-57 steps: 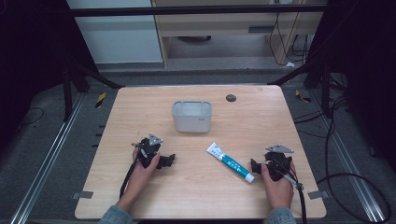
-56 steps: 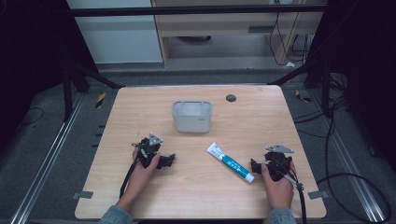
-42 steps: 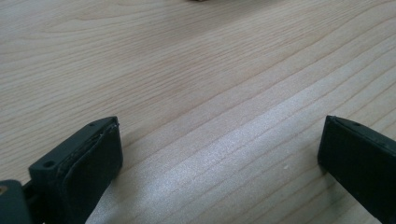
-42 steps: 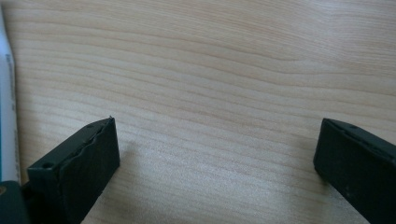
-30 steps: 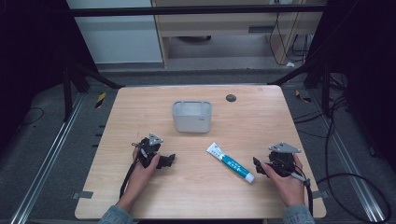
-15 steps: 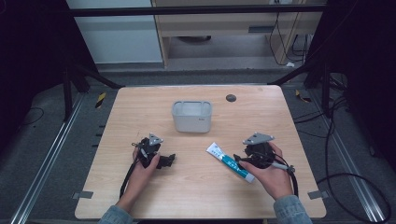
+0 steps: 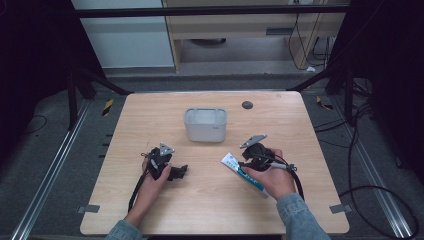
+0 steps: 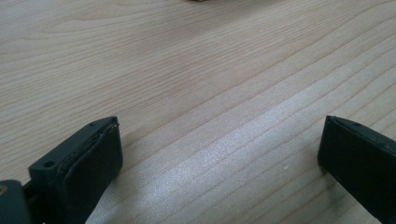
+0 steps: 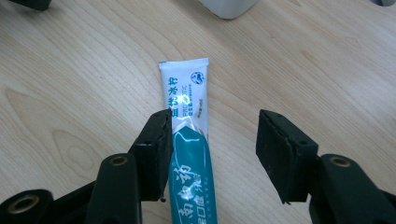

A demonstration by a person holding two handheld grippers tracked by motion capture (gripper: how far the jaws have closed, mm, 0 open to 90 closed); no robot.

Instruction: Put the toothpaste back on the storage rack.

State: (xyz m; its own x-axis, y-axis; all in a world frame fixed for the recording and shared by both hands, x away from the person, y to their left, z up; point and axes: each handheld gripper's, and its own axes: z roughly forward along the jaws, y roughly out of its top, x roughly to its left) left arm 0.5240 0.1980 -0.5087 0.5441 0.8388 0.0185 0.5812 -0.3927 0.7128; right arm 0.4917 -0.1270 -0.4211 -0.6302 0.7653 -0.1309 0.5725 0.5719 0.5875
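Right gripper (image 9: 212, 158): straddles the toothpaste tube (image 9: 189, 140); jaws have just been closing, tube between them, one jaw against the tube's side, the other apart from it, so not yet a grip
Tube: lies flat on the table (image 7: 210, 200), just right of centre, crimped white end pointing toward the container, teal end under the person's right hand (image 7: 272, 175)
Left gripper (image 8: 219, 158): jaws spread wide, nothing between them, bare wood below; rests low on the table at the left in the high view (image 7: 167, 167)
Container (image 7: 205, 124): grey, open-topped, beyond the tube toward the far side, apart from it; looks empty from above
Far edge: small dark round thing (image 7: 247, 105), well apart from everything else
Step in hand (judged): taking hold of the tube with the right gripper
Next move calls for: centring the tube between the jaws, closing until both press on it, gently since the tube is soft, then lifting level
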